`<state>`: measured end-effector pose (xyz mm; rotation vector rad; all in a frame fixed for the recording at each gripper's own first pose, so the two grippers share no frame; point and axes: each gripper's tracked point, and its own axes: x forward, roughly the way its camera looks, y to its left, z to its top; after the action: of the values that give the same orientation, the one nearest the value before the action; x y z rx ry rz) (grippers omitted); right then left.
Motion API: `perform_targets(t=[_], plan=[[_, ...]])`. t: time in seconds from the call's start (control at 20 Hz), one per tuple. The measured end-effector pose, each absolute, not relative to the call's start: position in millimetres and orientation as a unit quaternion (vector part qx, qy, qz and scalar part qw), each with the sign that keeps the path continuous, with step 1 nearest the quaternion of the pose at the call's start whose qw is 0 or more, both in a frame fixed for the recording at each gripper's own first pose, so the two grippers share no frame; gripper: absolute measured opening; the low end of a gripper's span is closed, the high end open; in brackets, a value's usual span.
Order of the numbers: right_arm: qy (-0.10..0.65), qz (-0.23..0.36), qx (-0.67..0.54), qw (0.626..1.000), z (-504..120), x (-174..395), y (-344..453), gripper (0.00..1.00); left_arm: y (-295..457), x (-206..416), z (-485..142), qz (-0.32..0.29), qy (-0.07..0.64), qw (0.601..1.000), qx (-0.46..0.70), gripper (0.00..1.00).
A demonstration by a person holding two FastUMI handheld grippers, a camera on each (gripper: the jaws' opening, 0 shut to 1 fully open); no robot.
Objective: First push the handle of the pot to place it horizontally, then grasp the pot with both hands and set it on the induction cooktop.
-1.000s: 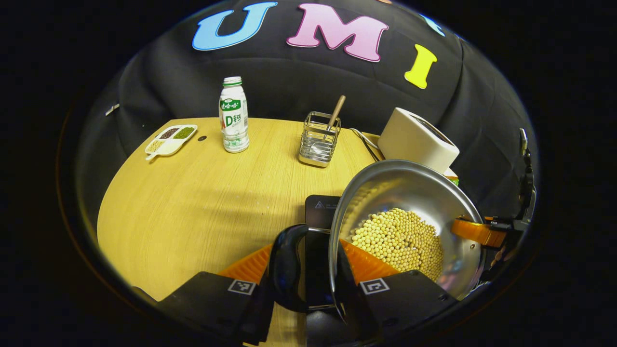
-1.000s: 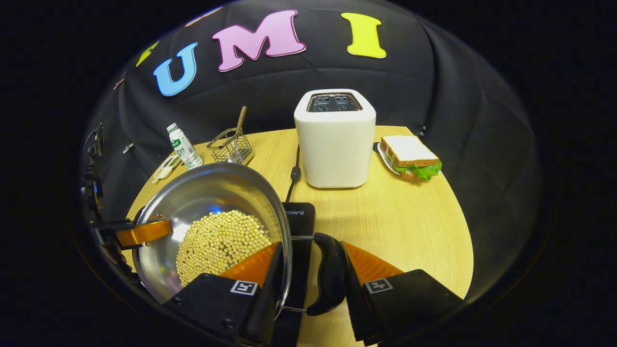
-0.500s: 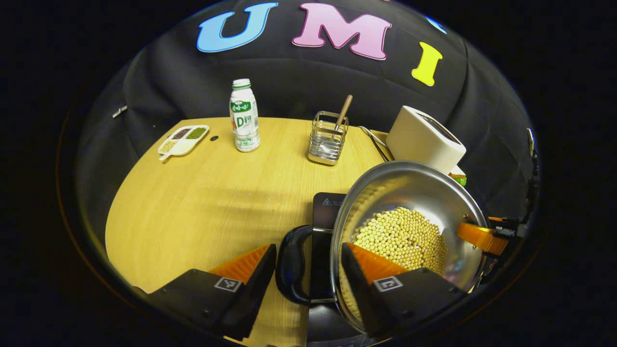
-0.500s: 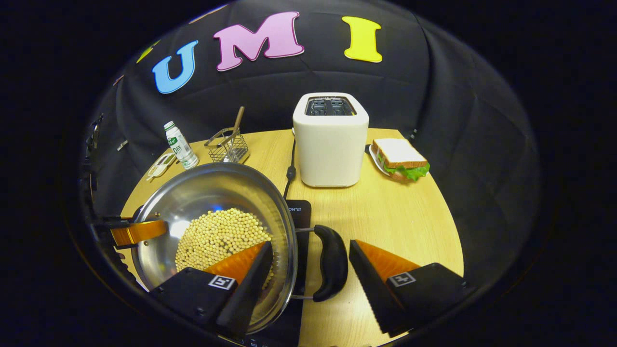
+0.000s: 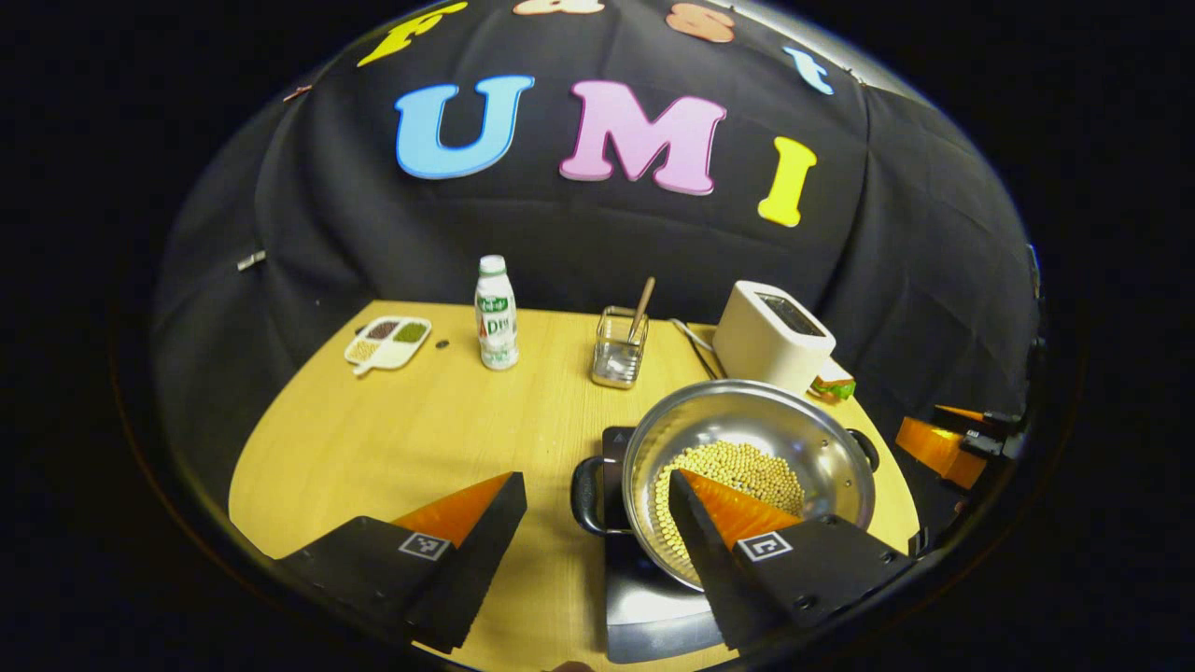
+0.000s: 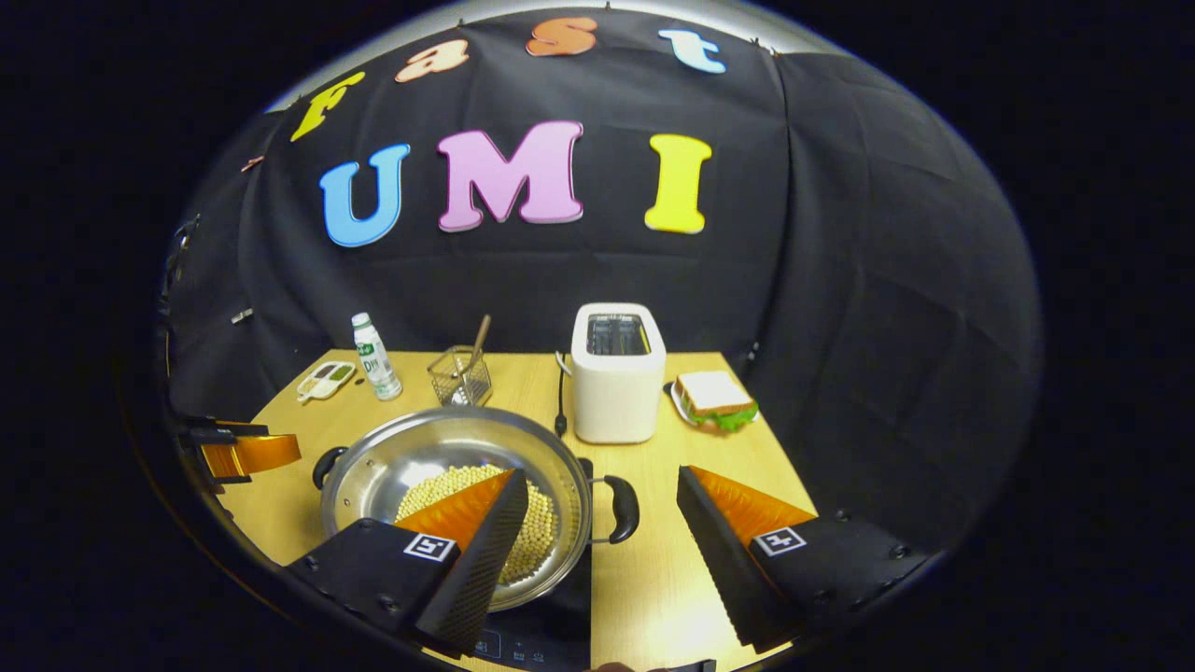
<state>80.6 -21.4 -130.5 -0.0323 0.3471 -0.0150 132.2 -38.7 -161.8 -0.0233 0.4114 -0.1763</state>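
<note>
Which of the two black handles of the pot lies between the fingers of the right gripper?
The handle on the toaster's side of the pot; the other handle sticks out toward the bottle.

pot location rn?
The pot sits on the induction cooktop at the table's near edge, in front of the toaster, both grippers open and clear of its handles.
</note>
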Motion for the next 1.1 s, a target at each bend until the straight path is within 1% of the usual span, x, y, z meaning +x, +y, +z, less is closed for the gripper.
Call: perform_targets(t=[0.3, 0.45, 0.5, 0.6, 0.75, 0.85, 0.9, 0.95, 1.0, 1.1], plan=[[0.057, -0.027, 0.003, 0.998, -48, 40, -9, 1.0, -9, 81, -82, -0.08, 0.086, 0.993, -0.009, 0.95], [0.015, -0.026, 0.005, 1.0, -19, 16, -7, 0.99, 2, 56, -58, -0.084, 0.045, 0.995, -0.009, 0.95], [0.005, -0.018, 0.005, 1.0, -13, 9, -3, 0.99, 8, 48, -52, -0.083, 0.028, 0.996, 0.002, 0.95], [0.006, -0.011, 0.013, 1.0, -15, -9, 2, 0.99, 18, 31, -50, -0.076, 0.007, 0.997, 0.01, 0.95], [0.013, -0.019, -0.002, 1.0, -24, -32, -3, 1.0, 25, 0, -53, -0.061, -0.013, 0.998, 0.003, 0.95], [0.005, -0.025, -0.003, 1.0, -24, -48, -9, 1.0, 26, -20, -56, -0.06, -0.026, 0.998, 0.007, 0.95], [0.002, -0.026, 0.005, 1.0, -26, -57, -10, 1.0, 23, -29, -63, -0.061, -0.025, 0.998, 0.016, 0.98], [-0.001, -0.027, 0.014, 1.0, -30, -66, -11, 1.0, 25, -37, -71, -0.058, -0.025, 0.998, 0.023, 0.93], [0.0, -0.029, 0.024, 0.999, -33, -72, -12, 1.0, 21, -43, -81, -0.063, -0.016, 0.998, 0.023, 0.95], [-0.002, -0.032, 0.031, 0.999, -38, -81, -12, 0.99, 7, -55, -99, -0.074, 0.003, 0.997, 0.017, 0.95]])
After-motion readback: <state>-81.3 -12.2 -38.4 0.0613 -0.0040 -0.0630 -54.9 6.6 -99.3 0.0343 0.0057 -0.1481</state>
